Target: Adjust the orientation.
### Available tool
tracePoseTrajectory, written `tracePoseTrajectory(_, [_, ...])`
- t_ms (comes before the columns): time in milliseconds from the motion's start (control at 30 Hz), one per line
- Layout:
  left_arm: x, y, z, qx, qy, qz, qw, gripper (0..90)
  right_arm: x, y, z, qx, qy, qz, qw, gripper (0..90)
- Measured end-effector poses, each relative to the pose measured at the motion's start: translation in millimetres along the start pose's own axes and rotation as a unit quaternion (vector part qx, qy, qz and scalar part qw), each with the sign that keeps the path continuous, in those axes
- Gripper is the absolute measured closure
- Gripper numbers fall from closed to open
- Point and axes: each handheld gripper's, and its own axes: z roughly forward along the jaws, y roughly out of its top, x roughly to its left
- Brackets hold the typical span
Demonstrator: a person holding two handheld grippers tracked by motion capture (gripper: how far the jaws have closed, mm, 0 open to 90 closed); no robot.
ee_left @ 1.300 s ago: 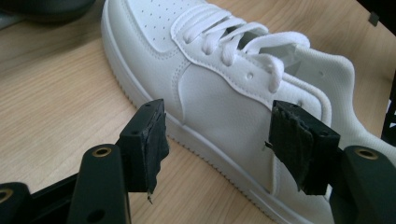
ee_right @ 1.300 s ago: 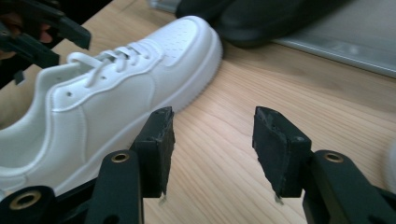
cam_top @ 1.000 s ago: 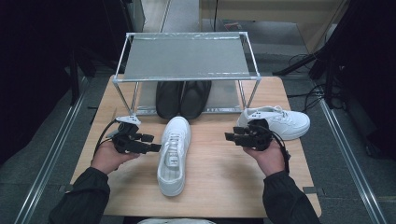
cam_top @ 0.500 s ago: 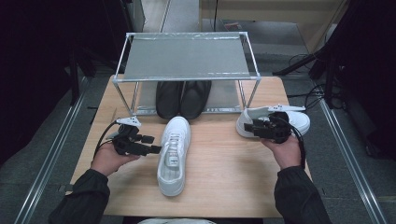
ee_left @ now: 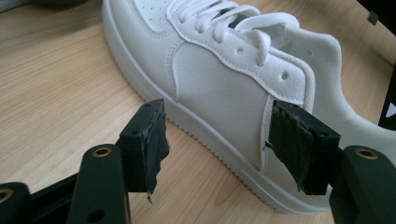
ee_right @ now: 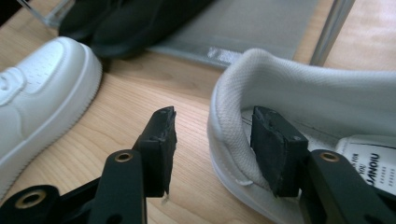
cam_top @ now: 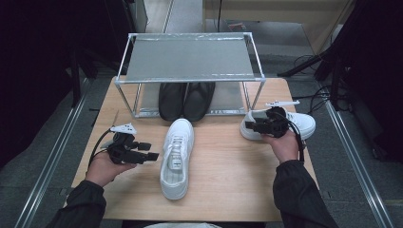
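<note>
The right gripper [cam_top: 252, 126] has slid from the open table over to the right sneaker [cam_top: 304, 124] since a second ago, and now it sits at that shoe's heel end. The left gripper [cam_top: 151, 156] has hardly budged, and neither shoe has shifted.

Up close in the right gripper view, the jaws straddle the padded heel collar of the right sneaker [ee_right: 299, 93]: one pad is inside the shoe opening, the other outside over the wood. They stand apart, with a gap showing beside the collar, so no squeeze on it yet. They have eased a touch narrower over the last second.

That right sneaker lies crosswise on the table [cam_top: 228, 190], long axis running left to right, heel toward the middle, toe toward the right edge, just in front of the rack's right leg.

The middle sneaker [cam_top: 177, 156] lies the other way, its long axis running near to far, toe toward the rack [cam_top: 190, 61] and heel toward the person. In the left gripper view the left gripper [ee_left: 219, 149] has its jaws spread wide, facing the side of the middle sneaker [ee_left: 224, 88] near the heel, and not touching it.

Under the rack's shelf, a pair of black shoes [cam_top: 186, 99] sits side by side.
</note>
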Motion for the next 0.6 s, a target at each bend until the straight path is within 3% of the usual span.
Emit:
tracePoseTrajectory(200, [0.2, -5.7, -5.1, -0.006, 0.004, -0.012, 0.9999, 37.0, -3.6, 0.9, 13.7, 0.017, -0.003, 0.005, 0.9998, 54.3])
tracePoseTrajectory(367, [0.9, -9.2, -6.6, -0.004, 0.008, -0.017, 0.9998, 37.0, -4.3, 0.7, 25.6, 0.029, -0.019, -0.001, 0.9994, 63.4])
tracePoseTrajectory(600, [1.8, -9.3, -5.8, -0.004, 0.006, -0.019, 0.9998, 37.0, -6.0, 1.7, 35.5, 0.045, -0.007, 0.0, 0.9989, 73.0])
